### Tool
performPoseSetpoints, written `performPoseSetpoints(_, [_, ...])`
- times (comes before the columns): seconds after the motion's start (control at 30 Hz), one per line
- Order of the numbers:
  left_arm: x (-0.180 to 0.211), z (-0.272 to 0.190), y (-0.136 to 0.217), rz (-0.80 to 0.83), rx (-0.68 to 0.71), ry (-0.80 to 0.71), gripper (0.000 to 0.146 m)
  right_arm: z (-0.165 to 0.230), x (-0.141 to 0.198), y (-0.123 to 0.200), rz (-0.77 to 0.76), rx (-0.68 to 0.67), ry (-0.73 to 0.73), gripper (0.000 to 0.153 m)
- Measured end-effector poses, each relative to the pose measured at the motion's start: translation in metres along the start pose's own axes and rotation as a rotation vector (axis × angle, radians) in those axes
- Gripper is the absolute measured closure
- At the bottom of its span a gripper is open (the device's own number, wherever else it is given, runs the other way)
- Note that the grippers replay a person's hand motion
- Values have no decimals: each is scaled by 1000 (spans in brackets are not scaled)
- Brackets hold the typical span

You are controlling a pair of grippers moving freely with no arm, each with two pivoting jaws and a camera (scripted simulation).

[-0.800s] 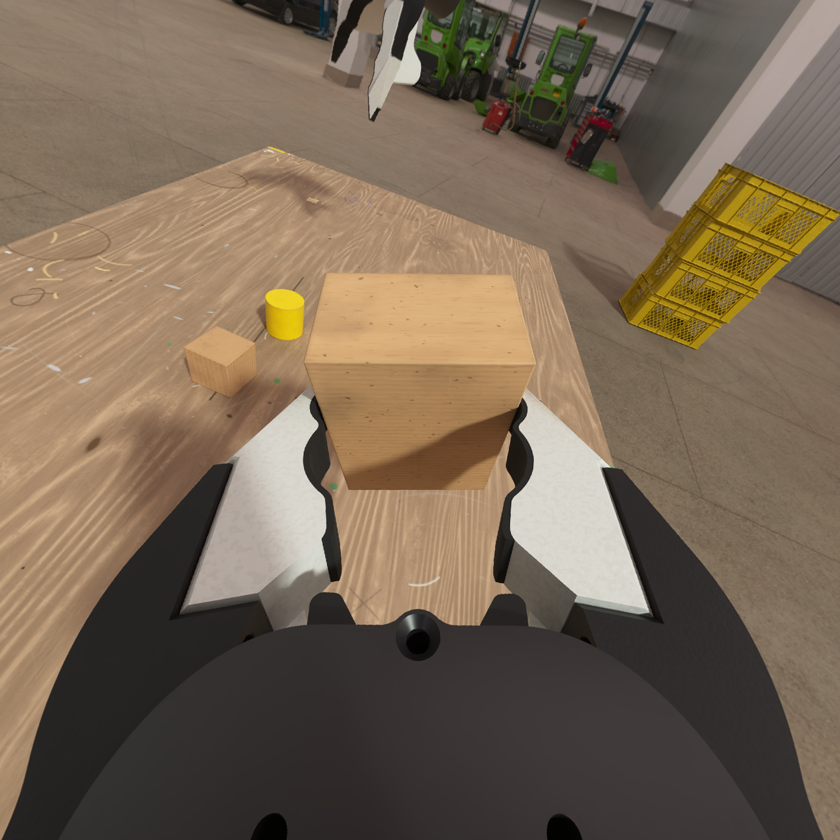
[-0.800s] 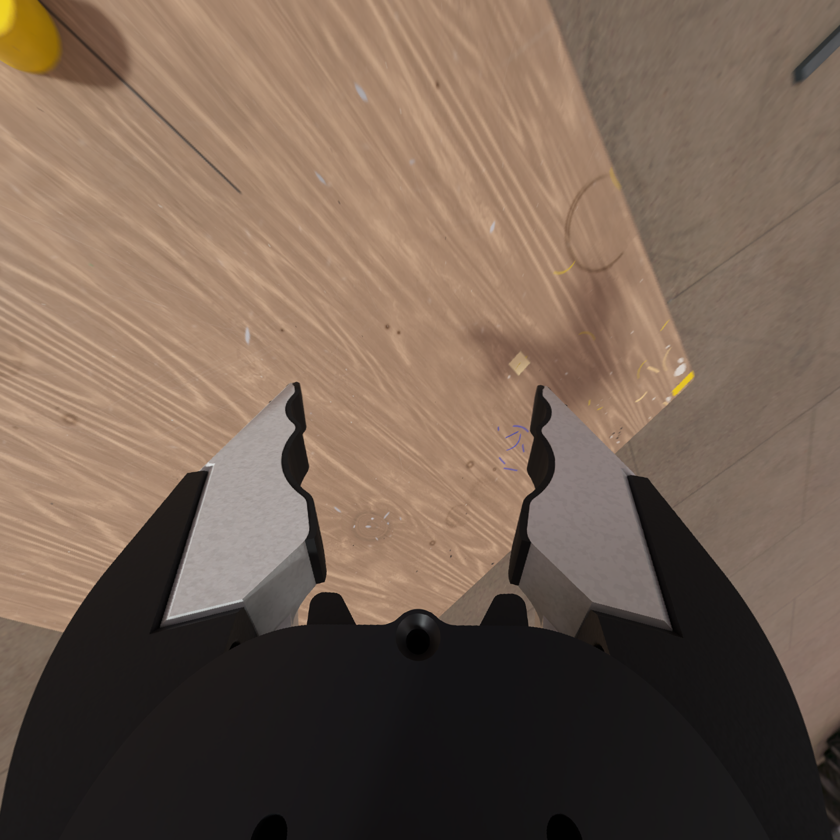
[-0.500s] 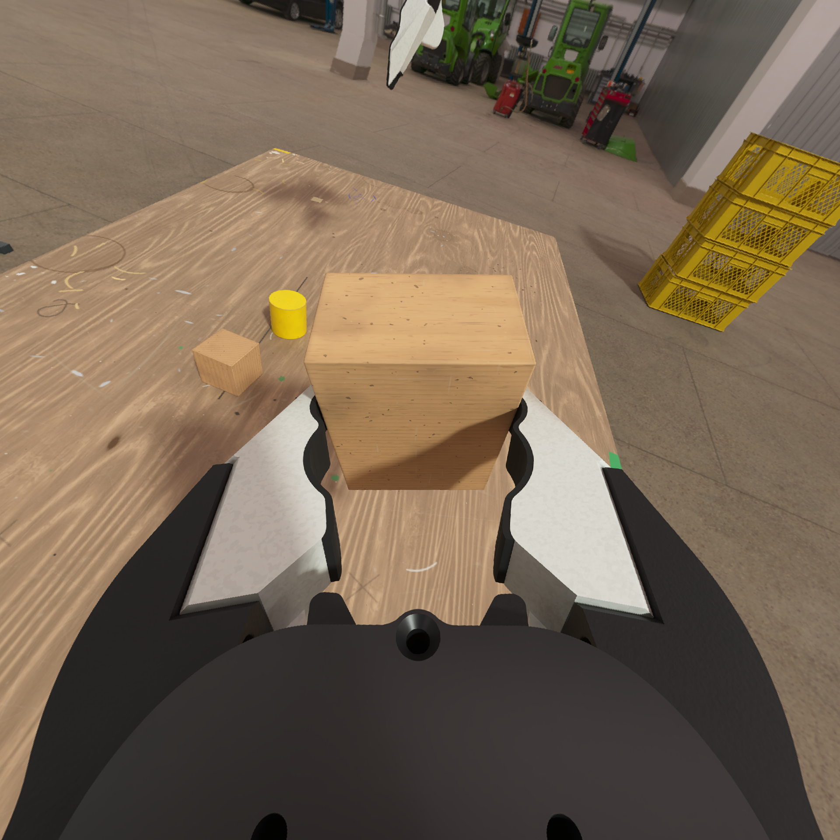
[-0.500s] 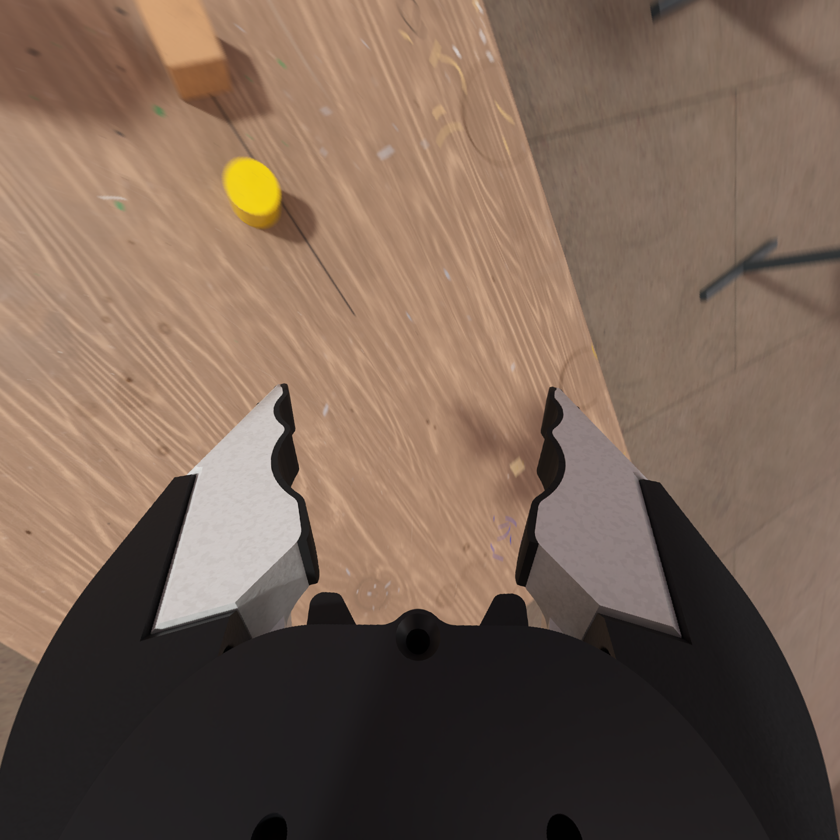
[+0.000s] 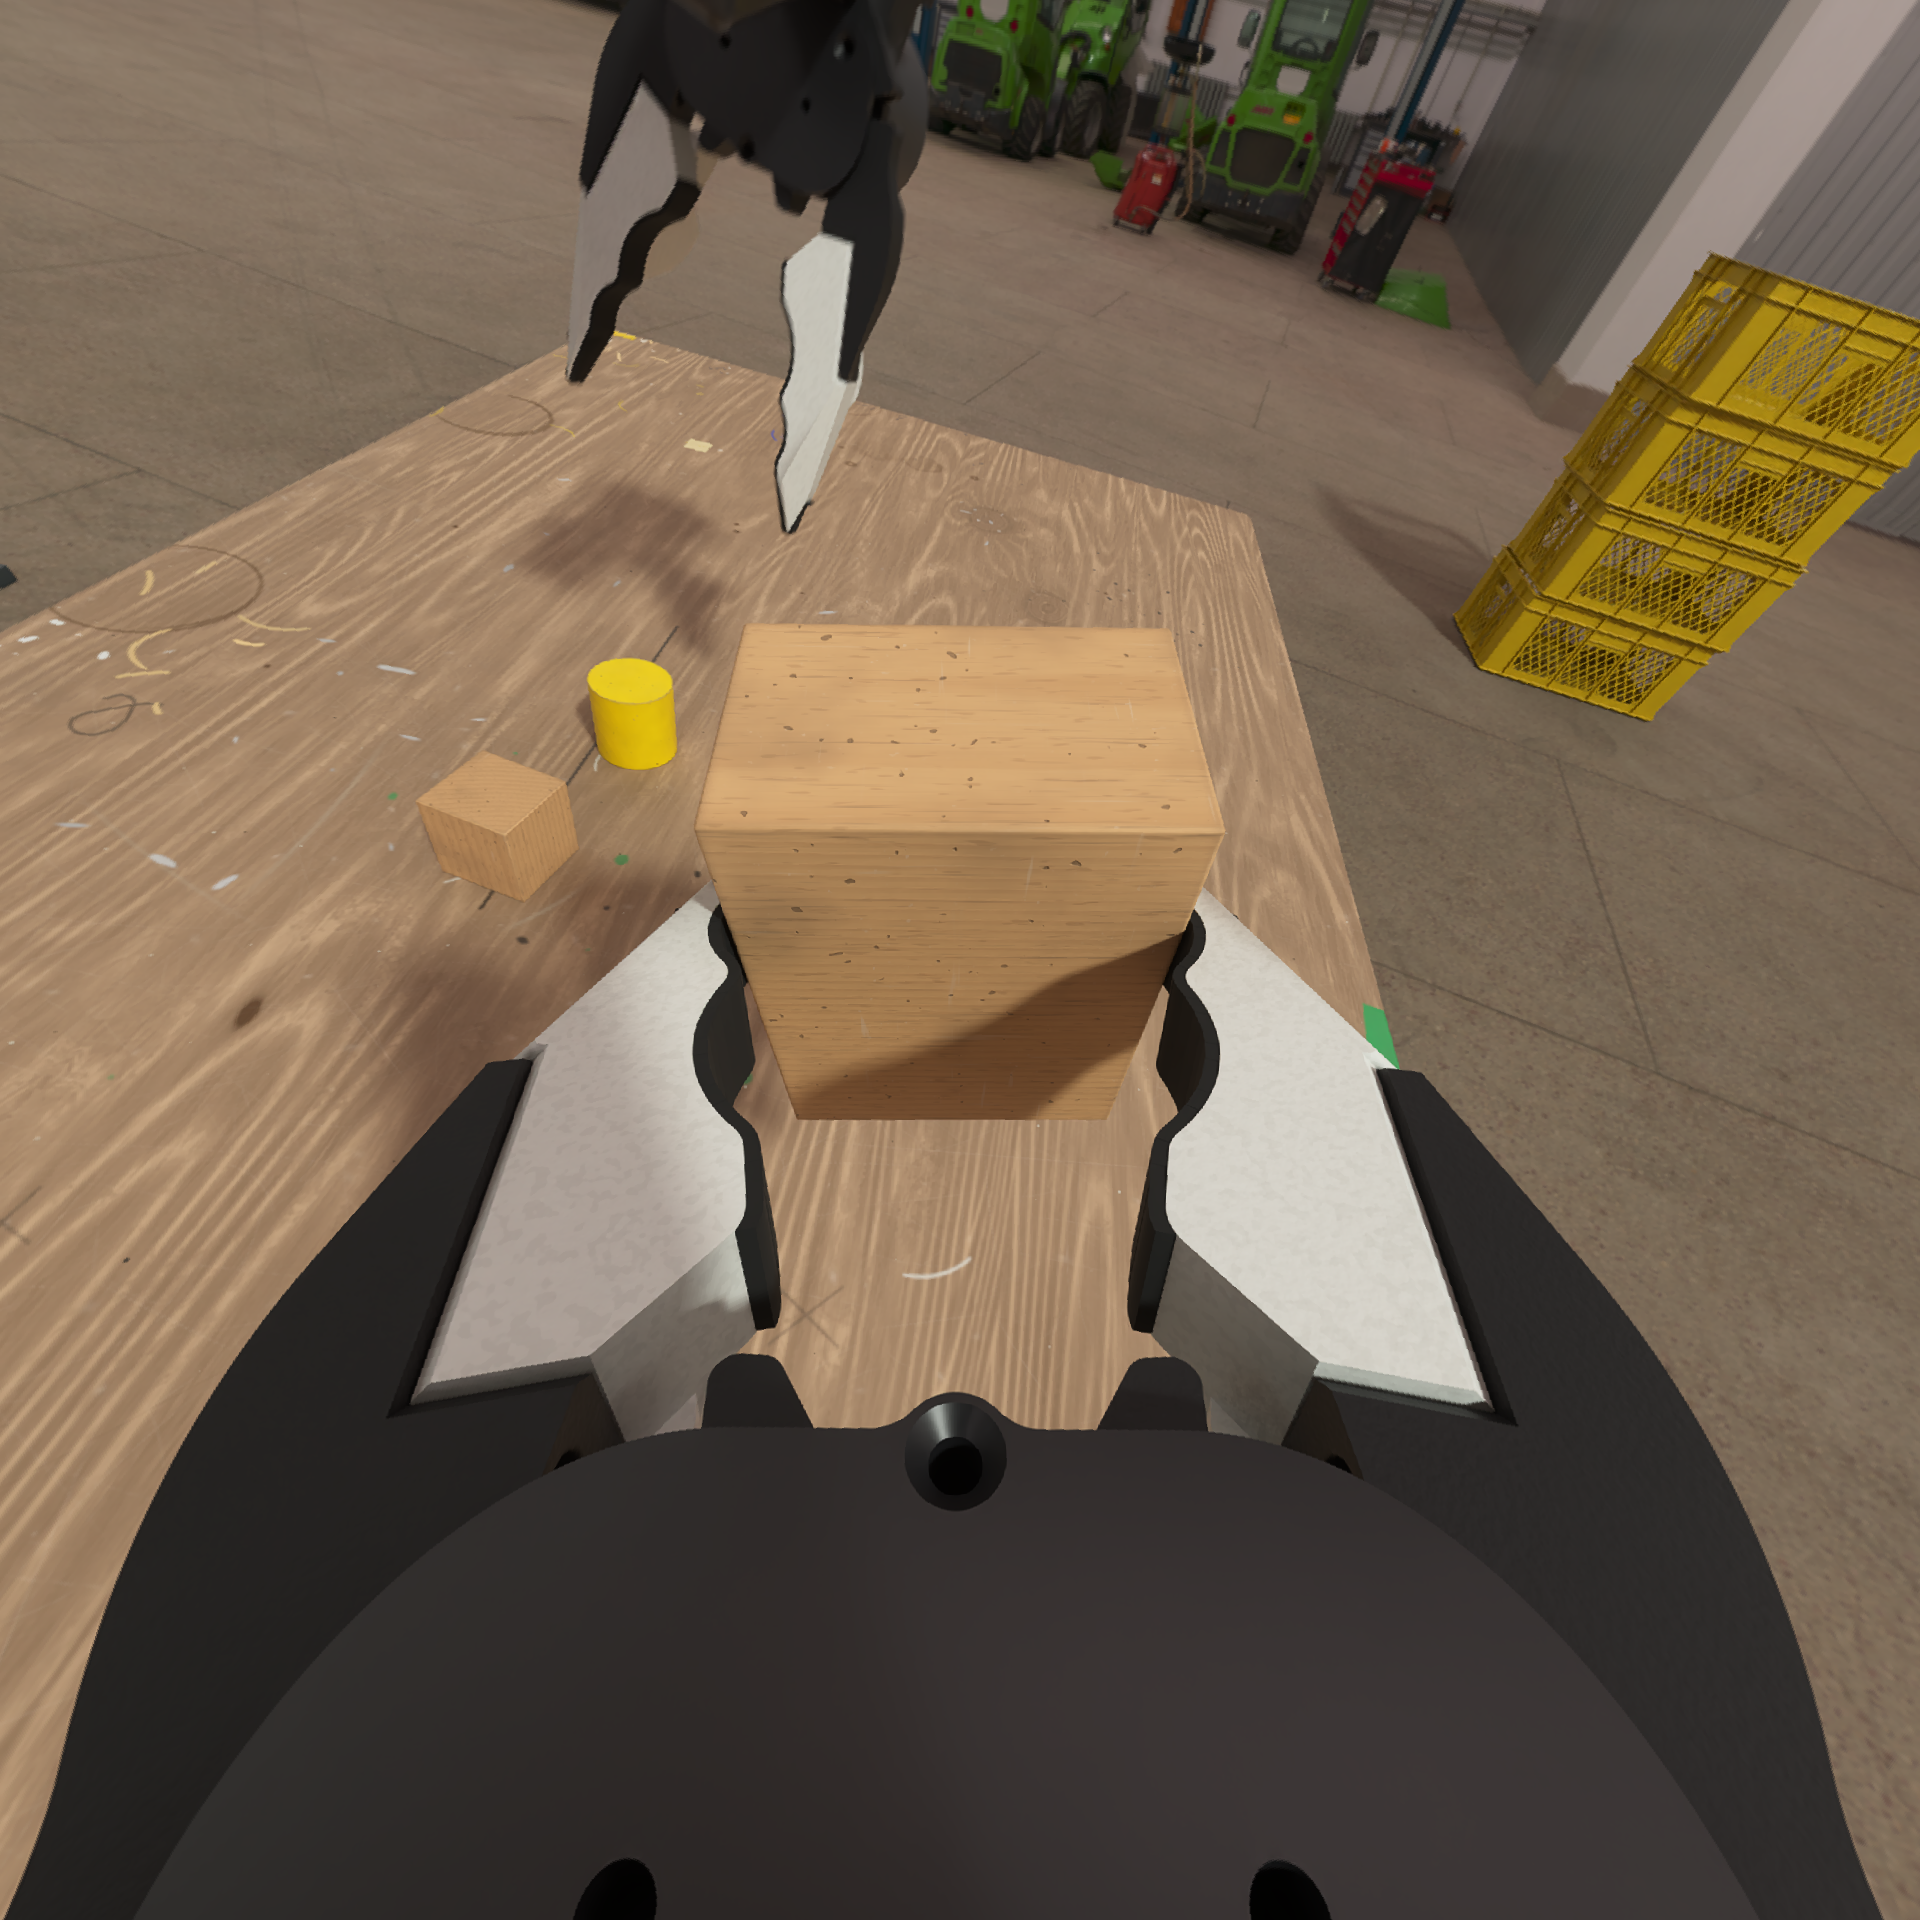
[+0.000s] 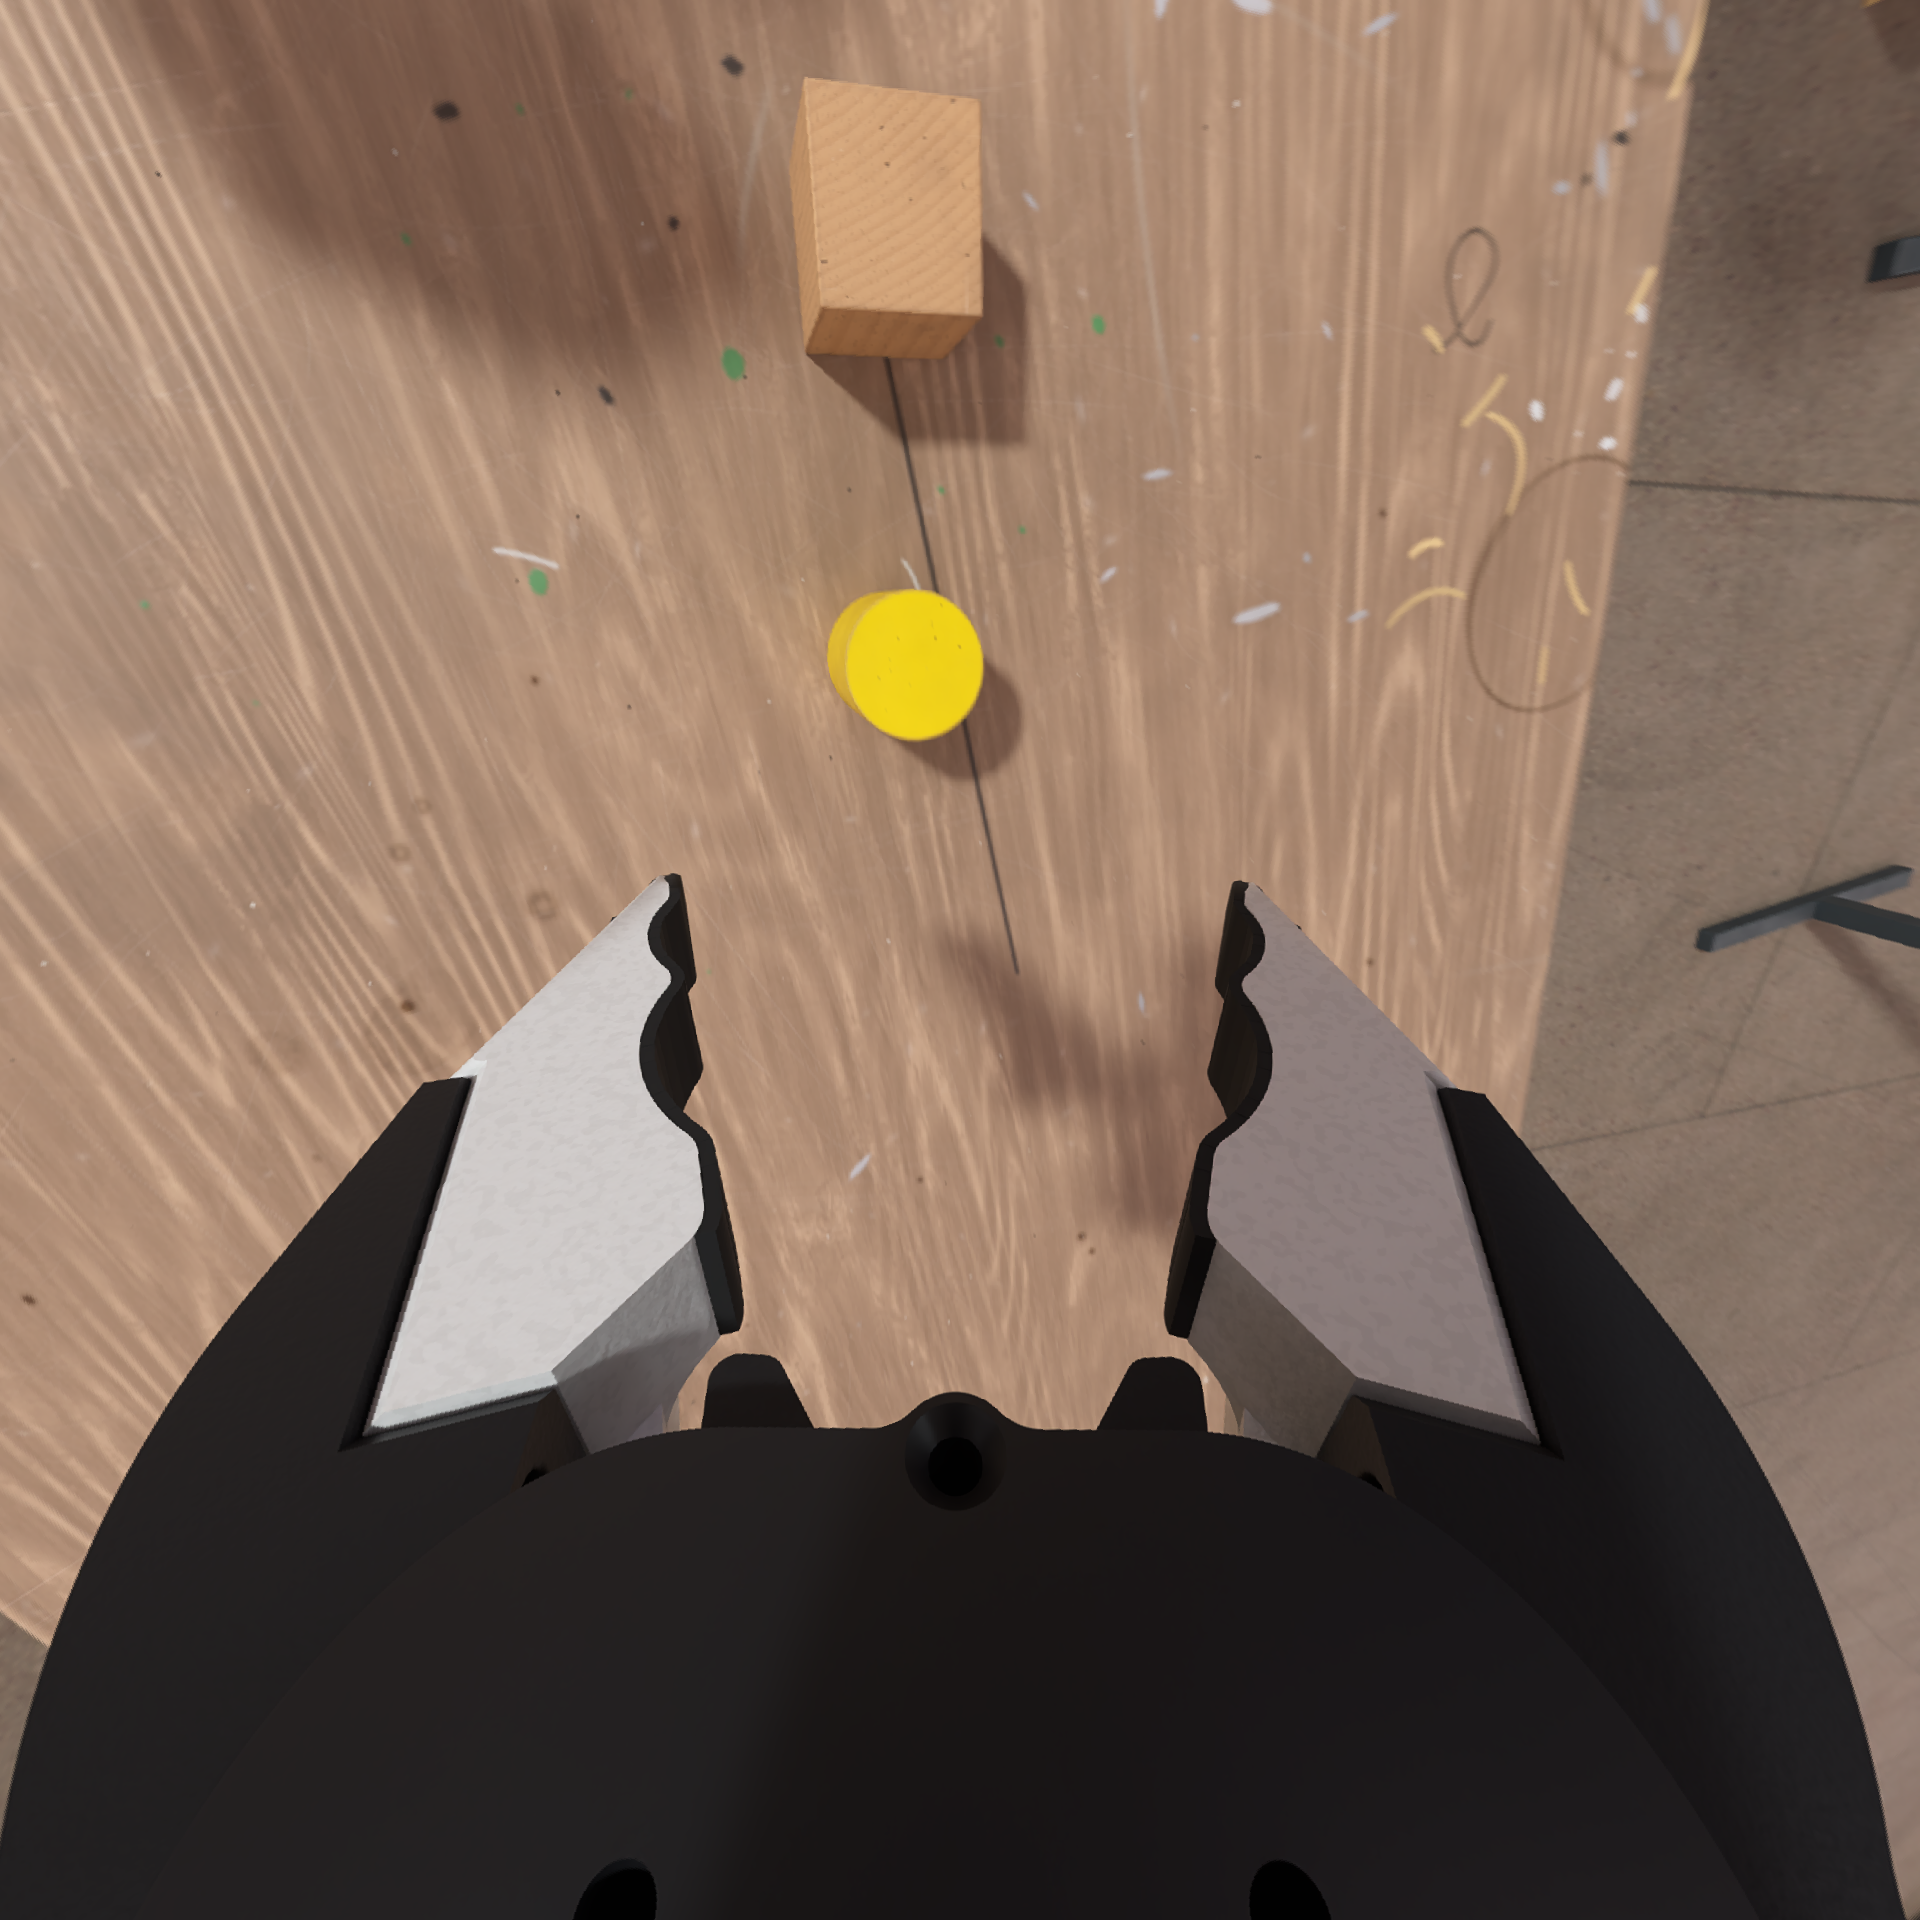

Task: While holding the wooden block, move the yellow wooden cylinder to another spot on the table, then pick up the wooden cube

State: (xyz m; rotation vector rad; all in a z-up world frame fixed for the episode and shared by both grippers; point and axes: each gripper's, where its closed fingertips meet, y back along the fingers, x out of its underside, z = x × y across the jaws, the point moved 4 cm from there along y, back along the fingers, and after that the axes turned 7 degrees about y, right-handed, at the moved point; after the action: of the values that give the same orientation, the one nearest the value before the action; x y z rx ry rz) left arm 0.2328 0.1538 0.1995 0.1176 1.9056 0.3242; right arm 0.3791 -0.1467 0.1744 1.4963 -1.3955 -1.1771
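My left gripper [image 5: 956, 925] is shut on a large wooden block [image 5: 956, 852] and holds it above the wooden table [image 5: 260, 1039]. The yellow wooden cylinder [image 5: 632, 713] stands upright on the table, left of the block. The small wooden cube [image 5: 499, 823] sits just in front and left of it. My right gripper [image 6: 954, 883] is open and empty, high above the table, looking down at the cylinder [image 6: 906, 663] ahead of its fingertips and the cube [image 6: 889, 218] beyond. It also shows in the left wrist view [image 5: 691, 442], hovering over the table's far end.
The table's right edge [image 6: 1579, 831] drops to a concrete floor. Stacked yellow crates [image 5: 1704, 499] lean at the right. Green forklifts [image 5: 1257, 114] stand far back. Paint flecks and ring marks dot the tabletop.
My right gripper has come in over the table's far end towards the cylinder, which now lies centred ahead of its fingers. The left gripper still holds the block, almost still.
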Motion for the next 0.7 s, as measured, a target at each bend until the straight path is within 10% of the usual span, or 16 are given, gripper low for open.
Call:
performPoseSetpoints(0.57, [4, 11, 1, 15, -10, 21, 66, 9, -12, -112, 71, -237, -39, 73])
performPoseSetpoints(0.7, [4, 12, -1, 19, -8, 25, 66, 8, -11, -120, 92, -251, -81, 107])
